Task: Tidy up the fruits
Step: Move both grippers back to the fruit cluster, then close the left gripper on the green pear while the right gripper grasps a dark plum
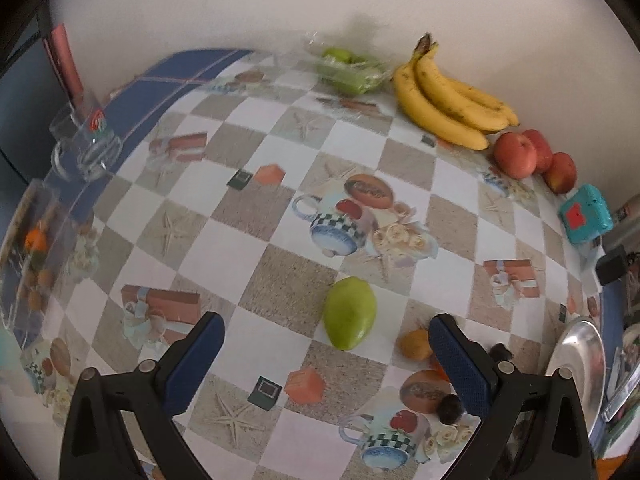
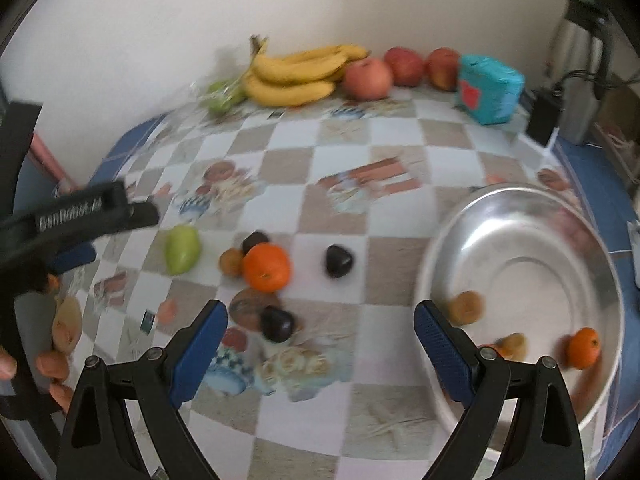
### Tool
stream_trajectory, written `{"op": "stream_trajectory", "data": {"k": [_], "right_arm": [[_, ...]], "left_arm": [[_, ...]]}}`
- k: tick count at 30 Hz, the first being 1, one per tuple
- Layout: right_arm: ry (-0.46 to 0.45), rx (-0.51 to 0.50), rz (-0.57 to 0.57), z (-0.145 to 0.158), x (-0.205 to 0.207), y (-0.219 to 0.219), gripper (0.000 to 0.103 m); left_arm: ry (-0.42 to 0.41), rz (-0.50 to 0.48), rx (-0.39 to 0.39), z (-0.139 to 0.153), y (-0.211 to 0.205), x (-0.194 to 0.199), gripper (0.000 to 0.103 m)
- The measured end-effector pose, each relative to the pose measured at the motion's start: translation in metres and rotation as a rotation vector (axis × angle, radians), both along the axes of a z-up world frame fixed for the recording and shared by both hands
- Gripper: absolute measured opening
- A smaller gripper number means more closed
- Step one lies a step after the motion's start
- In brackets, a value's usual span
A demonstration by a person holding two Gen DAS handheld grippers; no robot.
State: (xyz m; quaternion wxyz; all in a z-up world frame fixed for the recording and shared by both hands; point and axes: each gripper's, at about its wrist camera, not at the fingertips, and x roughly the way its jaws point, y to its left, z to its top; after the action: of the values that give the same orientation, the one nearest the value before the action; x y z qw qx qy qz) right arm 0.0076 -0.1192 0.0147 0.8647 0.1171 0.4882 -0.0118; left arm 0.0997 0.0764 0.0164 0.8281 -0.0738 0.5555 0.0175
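Note:
My left gripper (image 1: 326,322) is open above the checkered tablecloth, with a green fruit (image 1: 349,312) lying on the cloth between its fingers and beyond them. Beside its right finger lie a small brown fruit (image 1: 414,344) and a dark plum (image 1: 450,408). My right gripper (image 2: 320,318) is open and holds nothing. Ahead of it lie an orange (image 2: 267,267), dark plums (image 2: 339,261) (image 2: 277,323) and the green fruit (image 2: 183,249). To its right, the metal bowl (image 2: 520,236) holds two small brown fruits (image 2: 466,307) and an orange (image 2: 583,348).
Along the back wall lie bananas (image 2: 296,72), red apples (image 2: 367,78), bagged green fruit (image 1: 348,68) and a teal box (image 2: 490,88). A glass mug (image 1: 86,144) stands at the far left. A hand (image 2: 52,364) holds the left tool's black body (image 2: 92,210).

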Motion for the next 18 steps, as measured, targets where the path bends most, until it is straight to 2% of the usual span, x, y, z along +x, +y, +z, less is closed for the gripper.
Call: {"op": "stream_trajectory", "data": {"k": [8, 12, 18], "right_arm": [[0.080, -0.025, 0.067, -0.026, 0.010, 0.023, 0.095], [0.138, -0.032, 0.077, -0.043, 0.014, 0.028, 0.095], [0.153, -0.076, 0.075, -0.051, 0.019, 0.032, 0.094]], "left_arm": [[0.090, -0.003, -0.003, -0.031, 0.003, 0.012, 0.103], [0.091, -0.028, 0.015, -0.038, -0.004, 0.016, 0.102], [0.082, -0.072, 0.042, -0.044, -0.013, 0.023, 0.100]]}}
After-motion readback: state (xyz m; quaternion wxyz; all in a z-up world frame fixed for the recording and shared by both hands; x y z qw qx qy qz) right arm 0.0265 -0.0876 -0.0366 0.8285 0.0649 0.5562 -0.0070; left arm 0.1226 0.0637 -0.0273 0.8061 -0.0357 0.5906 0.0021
